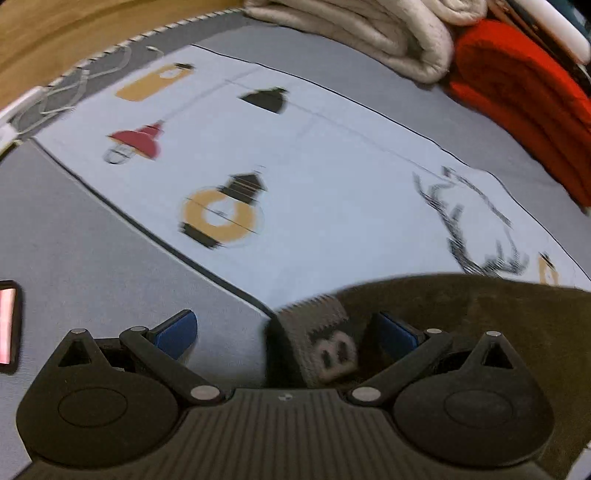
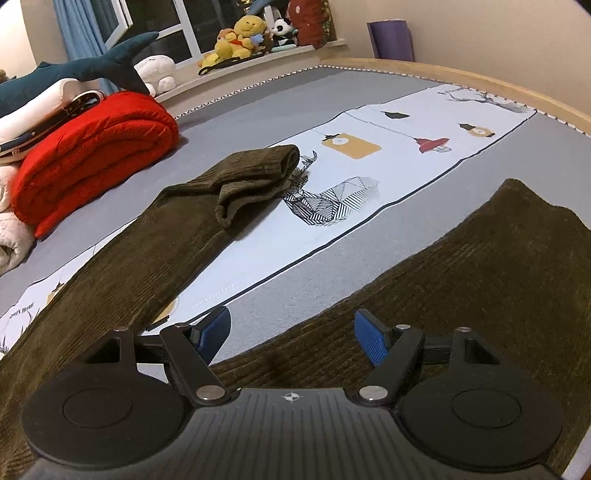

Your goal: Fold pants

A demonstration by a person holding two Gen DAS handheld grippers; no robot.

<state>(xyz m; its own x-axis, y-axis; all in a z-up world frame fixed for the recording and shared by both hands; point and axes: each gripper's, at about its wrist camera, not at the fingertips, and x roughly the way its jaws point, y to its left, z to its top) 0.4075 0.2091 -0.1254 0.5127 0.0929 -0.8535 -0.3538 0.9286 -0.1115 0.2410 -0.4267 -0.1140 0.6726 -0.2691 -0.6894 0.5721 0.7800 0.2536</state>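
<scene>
Dark olive corduroy pants point(image 2: 461, 273) lie spread on the bed. One leg point(image 2: 155, 240) runs to the far left with its cuff crumpled; the other leg runs to the right. My right gripper point(image 2: 291, 332) is open, low over the crotch edge of the pants, with its right finger above the fabric. In the blurred left wrist view my left gripper point(image 1: 284, 332) is open at the waistband; a grey label point(image 1: 325, 343) of the pants point(image 1: 480, 317) sits between the fingers.
The bed has a grey cover with a pale printed panel point(image 2: 369, 155) of lamps and a deer. A folded red blanket point(image 2: 92, 147), cream bedding point(image 1: 369, 26) and plush toys point(image 2: 243, 37) lie at the far side. A phone point(image 1: 7, 325) lies at the left.
</scene>
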